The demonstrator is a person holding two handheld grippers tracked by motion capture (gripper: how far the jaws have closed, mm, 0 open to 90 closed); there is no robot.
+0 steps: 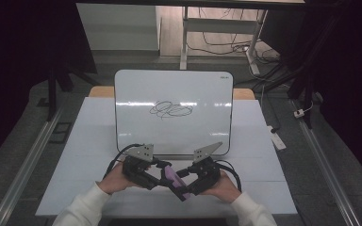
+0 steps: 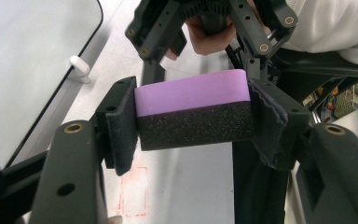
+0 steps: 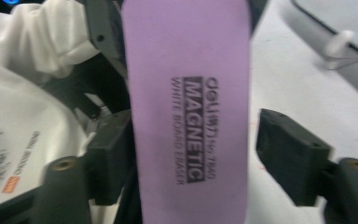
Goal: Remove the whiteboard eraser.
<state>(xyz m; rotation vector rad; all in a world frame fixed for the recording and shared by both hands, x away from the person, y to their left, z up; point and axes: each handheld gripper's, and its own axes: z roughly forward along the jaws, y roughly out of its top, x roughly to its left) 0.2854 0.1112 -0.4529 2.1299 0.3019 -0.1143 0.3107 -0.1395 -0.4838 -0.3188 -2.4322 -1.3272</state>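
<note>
Handover under way: the left gripper (image 2: 193, 116) pinches the purple eraser (image 2: 193, 109) squarely between its pads, while the right gripper (image 3: 193, 154) stands spread around it, one jaw clear. Next, I'd say, the right must close before the left lets go, then wipe the whiteboard (image 1: 136, 94).

A pale table (image 1: 264, 155) sits in the middle of a dim room, edges falling off into near-black on both sides. Grey floor (image 1: 311, 165) all round it, with metal rails (image 1: 26, 160) running along left and right. Behind, a white desk frame (image 1: 217, 26) stands over a tangle of cables (image 1: 226, 47), with a light panel (image 1: 118, 26) to its left. A white power strip (image 1: 278, 140), or something like it, lies on the floor at right. Light falls mostly on the tabletop.
</note>
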